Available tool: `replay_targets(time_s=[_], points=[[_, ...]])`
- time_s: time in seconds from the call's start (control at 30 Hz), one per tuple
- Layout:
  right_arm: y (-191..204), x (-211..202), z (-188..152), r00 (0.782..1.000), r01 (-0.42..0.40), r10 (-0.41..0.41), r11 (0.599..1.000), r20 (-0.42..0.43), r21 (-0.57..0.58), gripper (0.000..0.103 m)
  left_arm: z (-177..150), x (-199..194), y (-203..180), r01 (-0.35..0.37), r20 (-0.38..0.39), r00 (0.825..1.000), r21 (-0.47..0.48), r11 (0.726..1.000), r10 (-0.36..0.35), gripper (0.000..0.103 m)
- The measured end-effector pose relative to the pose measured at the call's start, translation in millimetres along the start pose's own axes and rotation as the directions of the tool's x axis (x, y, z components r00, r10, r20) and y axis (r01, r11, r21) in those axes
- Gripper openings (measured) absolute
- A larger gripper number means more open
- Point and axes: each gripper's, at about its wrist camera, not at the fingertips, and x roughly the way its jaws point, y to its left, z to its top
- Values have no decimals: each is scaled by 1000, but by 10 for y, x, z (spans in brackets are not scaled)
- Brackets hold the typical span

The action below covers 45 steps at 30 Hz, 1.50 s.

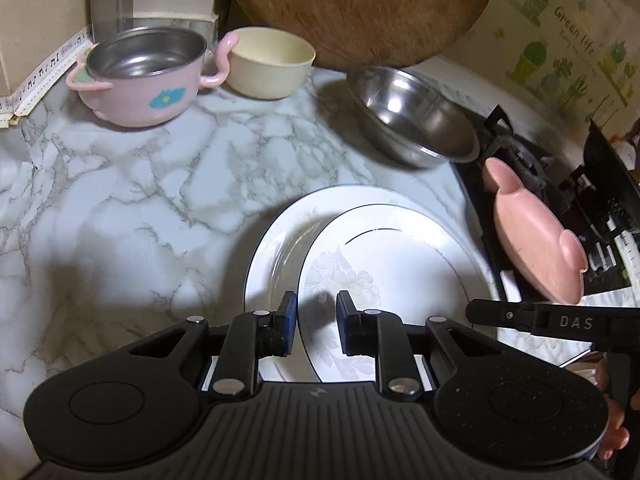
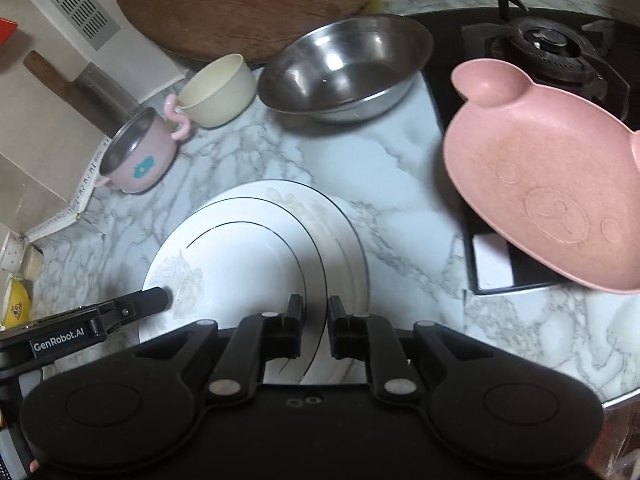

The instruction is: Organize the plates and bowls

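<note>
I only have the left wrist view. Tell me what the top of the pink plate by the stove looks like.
Observer: The pink plate has a bear face pressed into its surface.
Operator: Check the wall left of the pink pot.
Observer: Past the pink pot, a knife with a brown handle lies against the wall.
Operator: Look lower on that side.
Observer: A yellow bowl sits at the far left, beyond the counter.

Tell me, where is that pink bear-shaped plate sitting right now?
The pink bear-shaped plate is at the right in both views, lying partly over the black stove at the edge of the marble counter, right of the two white plates and near the steel bowl.
</note>
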Motion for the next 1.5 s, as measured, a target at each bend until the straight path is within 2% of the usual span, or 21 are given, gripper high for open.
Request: replay_targets(time_s=[0.4, 0.8, 0.93, 1.2, 1.37, 1.47, 1.5], points=[[67, 103, 6, 1000, 15, -16, 999, -8, -48, 14, -32, 103, 56, -17, -34, 999, -7, 1000, 16, 20], [59, 129, 38, 1000, 26, -26, 996, -4, -82, 14, 4, 49, 104, -10, -18, 1000, -3, 1000, 10, 20], [135, 68, 32, 998, 53, -48, 989, 38, -139, 15, -11, -3, 99, -16, 0, 1000, 9, 1000, 16, 20], [416, -118, -75, 989, 78, -41, 960, 141, -269, 15, -76, -189, 13, -56, 64, 997, 64, 996, 51, 20], [527, -225, -147, 979, 96, -36, 950, 199, -299, 16, -109, -335, -26, -88, 121, 990, 90, 992, 77, 23], [575, -281, -200, 975, 92, -22, 947, 223, -308, 16, -134, -419, -33, -89, 144, 987, 102, 991, 74, 28], [596, -300, -220, 972, 94, -20, 944, 232, -315, 16, -142, -446, -31, -87, 151, 986, 103, 991, 71, 35]])
